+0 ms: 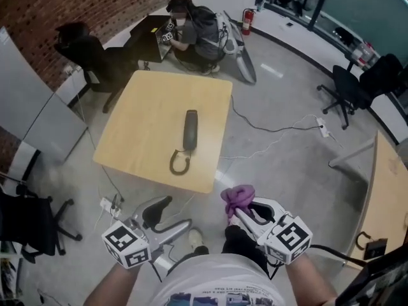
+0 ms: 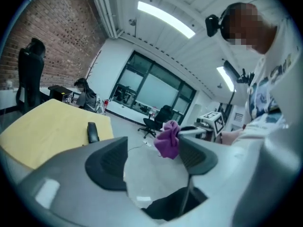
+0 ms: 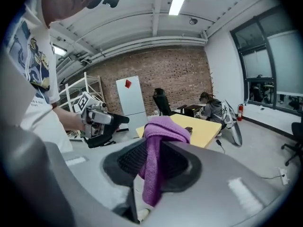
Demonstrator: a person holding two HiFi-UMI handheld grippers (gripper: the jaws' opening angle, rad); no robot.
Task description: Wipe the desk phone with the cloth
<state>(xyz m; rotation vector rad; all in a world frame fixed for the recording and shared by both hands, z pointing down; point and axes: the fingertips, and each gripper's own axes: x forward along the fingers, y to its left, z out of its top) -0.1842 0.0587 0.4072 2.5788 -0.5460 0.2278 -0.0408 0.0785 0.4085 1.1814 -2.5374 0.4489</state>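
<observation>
A dark desk phone handset (image 1: 190,130) with a coiled cord (image 1: 180,162) lies on the yellow table (image 1: 153,120), well ahead of both grippers. My right gripper (image 1: 245,210) is shut on a purple cloth (image 1: 237,198), which bunches above the jaws and hangs down between them (image 3: 150,174). My left gripper (image 1: 171,214) is held low near my body, open with nothing between its fingers (image 2: 106,162). From the left gripper view the cloth (image 2: 166,138) shows beyond the jaws, and the phone (image 2: 92,131) lies on the table (image 2: 52,126) to the left.
A person (image 1: 194,27) crouches by a black cabinet beyond the table. Office chairs stand at the far left (image 1: 95,56), right (image 1: 347,88) and near left (image 1: 32,222). Cables and a power strip (image 1: 323,127) lie on the floor. Another desk (image 1: 389,203) is at the right.
</observation>
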